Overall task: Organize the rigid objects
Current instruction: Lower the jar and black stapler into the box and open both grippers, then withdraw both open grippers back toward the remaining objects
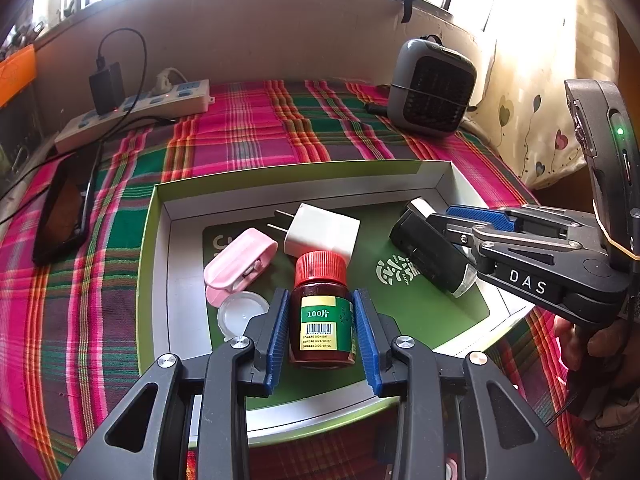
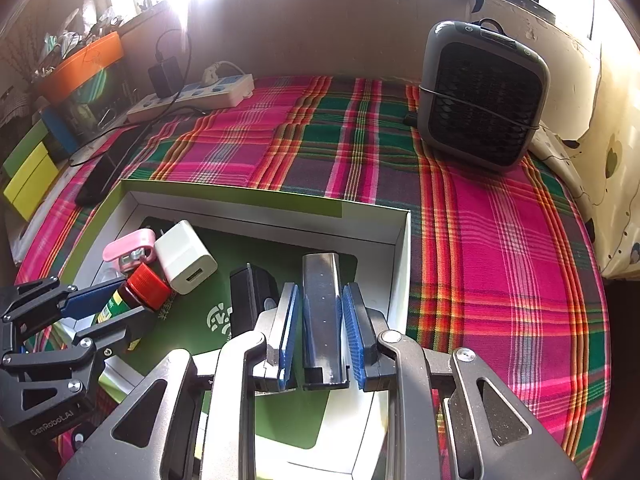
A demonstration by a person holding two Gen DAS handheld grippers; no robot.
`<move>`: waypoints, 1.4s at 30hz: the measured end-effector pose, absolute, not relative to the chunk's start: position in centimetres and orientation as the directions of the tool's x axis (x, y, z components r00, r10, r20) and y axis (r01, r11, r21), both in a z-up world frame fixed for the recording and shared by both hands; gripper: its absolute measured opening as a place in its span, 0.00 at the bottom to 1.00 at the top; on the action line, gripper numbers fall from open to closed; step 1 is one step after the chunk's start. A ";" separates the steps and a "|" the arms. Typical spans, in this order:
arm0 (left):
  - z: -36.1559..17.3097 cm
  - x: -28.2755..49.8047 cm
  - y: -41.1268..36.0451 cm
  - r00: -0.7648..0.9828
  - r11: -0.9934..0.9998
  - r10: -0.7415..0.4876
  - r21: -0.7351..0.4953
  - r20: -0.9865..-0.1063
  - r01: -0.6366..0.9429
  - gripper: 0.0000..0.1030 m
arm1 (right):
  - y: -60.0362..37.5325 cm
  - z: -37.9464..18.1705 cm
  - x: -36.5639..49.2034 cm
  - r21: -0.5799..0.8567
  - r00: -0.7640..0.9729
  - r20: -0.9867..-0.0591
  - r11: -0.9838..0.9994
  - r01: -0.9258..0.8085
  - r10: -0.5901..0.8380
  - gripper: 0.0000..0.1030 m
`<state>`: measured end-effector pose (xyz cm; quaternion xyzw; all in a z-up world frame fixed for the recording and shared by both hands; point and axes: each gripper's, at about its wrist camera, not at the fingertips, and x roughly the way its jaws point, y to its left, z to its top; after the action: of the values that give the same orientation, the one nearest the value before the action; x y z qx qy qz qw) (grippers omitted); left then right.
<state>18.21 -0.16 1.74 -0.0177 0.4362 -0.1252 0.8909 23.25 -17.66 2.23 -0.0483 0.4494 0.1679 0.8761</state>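
A shallow box with green sides and white walls (image 1: 304, 176) (image 2: 240, 196) lies on the plaid cloth. My left gripper (image 1: 321, 294) (image 2: 128, 300) is shut on a brown pill bottle (image 1: 322, 320) (image 2: 138, 286) with a red cap and green label, low over the box's near side. My right gripper (image 2: 320, 292) (image 1: 448, 224) is shut on the silver rail of a black and silver stapler (image 2: 322, 312) (image 1: 432, 256) over the box's right part. A white charger plug (image 1: 322, 232) (image 2: 185, 256), a pink clip (image 1: 240, 260) (image 2: 130, 246) and a clear round lid (image 1: 240, 312) lie inside.
A grey fan heater (image 1: 434, 88) (image 2: 482, 96) stands at the back right. A power strip (image 1: 136, 108) (image 2: 192, 98) with cables lies back left, a black phone (image 1: 60, 216) (image 2: 104, 176) beside the box. Coloured boxes (image 2: 28, 172) sit far left. A hand (image 1: 592, 344) grips the right tool.
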 end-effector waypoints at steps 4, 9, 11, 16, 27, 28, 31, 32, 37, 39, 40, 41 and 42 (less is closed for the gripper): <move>1.7 18.2 -0.2 0.586 0.968 -0.238 -0.141 -0.775 0.207 0.32 | -17.8 2.2 23.2 0.068 0.543 -0.802 0.941 -0.331 0.249 0.23; 1.8 17.9 -0.3 0.585 0.970 -0.231 -0.137 -0.777 0.201 0.34 | -18.1 2.5 22.9 0.069 0.551 -0.797 0.944 -0.323 0.247 0.23; 2.0 17.7 -0.2 0.589 0.969 -0.235 -0.141 -0.774 0.201 0.34 | -18.2 2.7 22.6 0.074 0.556 -0.792 0.944 -0.321 0.251 0.23; 2.9 16.8 -0.3 0.603 0.970 -0.231 -0.134 -0.764 0.202 0.34 | -18.5 3.4 21.8 0.081 0.570 -0.780 0.945 -0.316 0.257 0.24; 5.4 13.7 0.2 0.648 0.973 -0.223 -0.122 -0.728 0.197 0.36 | -19.0 4.9 18.7 0.107 0.597 -0.752 0.946 -0.307 0.279 0.27; 5.6 13.3 0.3 0.653 0.973 -0.224 -0.125 -0.723 0.195 0.36 | -19.1 5.0 18.2 0.110 0.600 -0.749 0.945 -0.307 0.282 0.30; 6.0 12.2 0.9 0.665 0.974 -0.223 -0.133 -0.713 0.185 0.36 | -19.5 5.3 17.0 0.121 0.607 -0.740 0.946 -0.302 0.289 0.33; 6.1 11.8 1.1 0.667 0.974 -0.224 -0.135 -0.710 0.183 0.36 | -19.6 5.4 16.5 0.127 0.609 -0.738 0.946 -0.298 0.291 0.33; 6.0 10.0 2.3 0.674 0.977 -0.212 -0.147 -0.708 0.153 0.36 | -20.3 5.6 14.2 0.162 0.617 -0.723 0.945 -0.285 0.310 0.33; 5.8 9.3 2.8 0.675 0.977 -0.213 -0.156 -0.707 0.146 0.37 | -20.4 5.4 13.4 0.173 0.614 -0.723 0.944 -0.283 0.316 0.33; 5.7 8.9 3.1 0.675 0.977 -0.215 -0.161 -0.706 0.143 0.37 | -20.4 5.3 13.1 0.178 0.612 -0.723 0.943 -0.282 0.320 0.33; 5.6 8.6 3.3 0.675 0.976 -0.217 -0.166 -0.705 0.141 0.37 | -20.4 5.1 12.7 0.183 0.609 -0.725 0.942 -0.282 0.323 0.33; 5.5 8.3 3.6 0.675 0.976 -0.216 -0.170 -0.706 0.135 0.37 | -20.4 4.9 12.3 0.185 0.606 -0.727 0.942 -0.281 0.324 0.33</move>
<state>8.27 3.55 5.50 -0.0518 0.3917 -0.0962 0.9136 12.33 -20.43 4.95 0.0259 0.4106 0.1690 0.8957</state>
